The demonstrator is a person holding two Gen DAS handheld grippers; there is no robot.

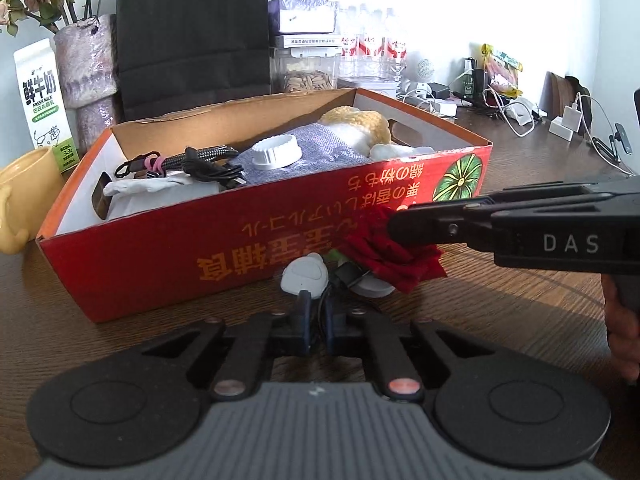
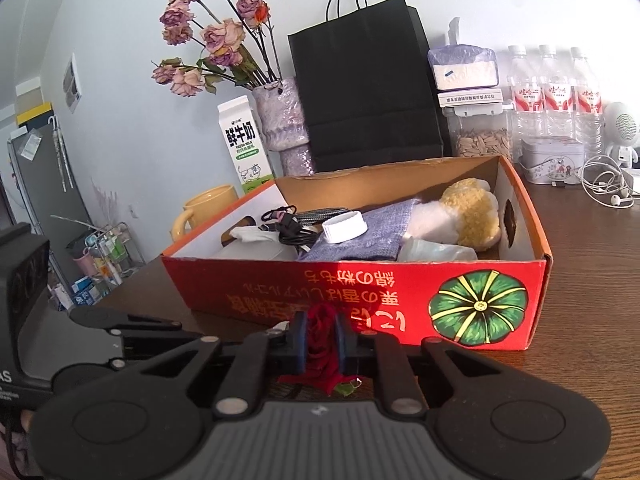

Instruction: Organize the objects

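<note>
An open red cardboard box [image 1: 200, 256] stands on the wooden table, holding a white lid [image 1: 276, 154], a grey cloth [image 1: 316, 148], a plush toy [image 1: 360, 124] and coiled black cables [image 1: 192, 162]. Just in front of it lie a white device [image 1: 304, 276] and a red fabric rose [image 1: 394, 264]. My left gripper [image 1: 317, 298] is low at the device, jaws nearly together with a thin black cable between them. From the right, my right gripper [image 1: 394, 224] is shut on the rose. The right wrist view shows the rose [image 2: 322, 356] pinched in the right gripper [image 2: 322, 322] before the box [image 2: 360, 276].
Behind the box stand a yellow mug [image 1: 20, 196], a milk carton [image 1: 40, 96], a vase of dried flowers [image 1: 86, 64], a black paper bag [image 1: 192, 32] and water bottles [image 1: 372, 44]. Chargers and white cords [image 1: 520, 112] litter the right side. A hand [image 1: 622, 320] holds the right gripper.
</note>
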